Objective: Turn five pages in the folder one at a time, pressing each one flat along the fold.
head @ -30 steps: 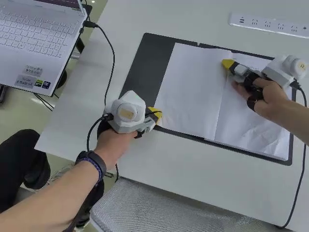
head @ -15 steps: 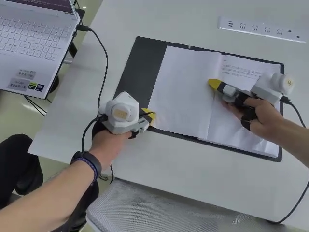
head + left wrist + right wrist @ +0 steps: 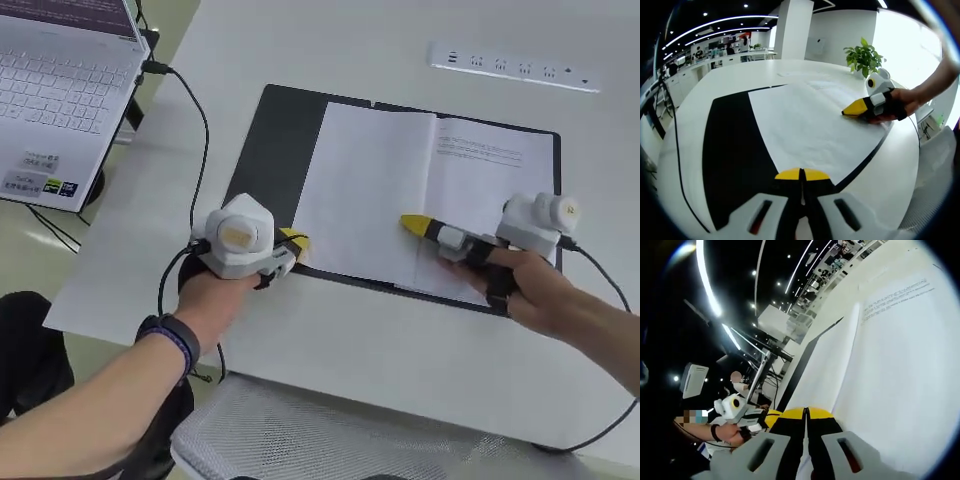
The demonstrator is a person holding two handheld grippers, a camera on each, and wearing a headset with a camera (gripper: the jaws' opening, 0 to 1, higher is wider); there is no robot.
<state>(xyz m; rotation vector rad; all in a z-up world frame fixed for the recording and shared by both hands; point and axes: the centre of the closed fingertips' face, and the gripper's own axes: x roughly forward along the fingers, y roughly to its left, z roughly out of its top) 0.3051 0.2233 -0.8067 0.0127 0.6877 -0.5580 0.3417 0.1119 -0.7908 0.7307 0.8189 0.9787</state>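
Right gripper [image 3: 411, 225], held in the person's right hand: we see its two yellow-tipped jaws closed together with nothing between them, the tip lying on the paper at the fold [image 3: 427, 170], near the fold's lower end. In its own view the closed tip [image 3: 806, 413] points up along the crease. Left gripper [image 3: 296, 243] – jaws likewise closed and empty – rests at the near edge of the folder [image 3: 272, 140], its tip [image 3: 802, 174] on the black cover just beside the lower corner of the left page [image 3: 365, 190].

The folder lies open and flat on the white table [image 3: 350, 345], between the two grippers. Its cover is matte black and rectangular. The left page is plain white and smooth; the right page [image 3: 495, 175] carries a few lines of small print at its top. From the left gripper view, the right gripper [image 3: 856, 107] appears across the sheet.

Compared with one second ago, we find the right gripper's tip lower on the fold – it was near the top of the page – and the right page now lies flatter. The left gripper keeps its place at the folder's edge.

Beyond the folder: a white laptop [image 3: 60, 90], a black cable [image 3: 205, 125] and a white power strip [image 3: 515, 68].
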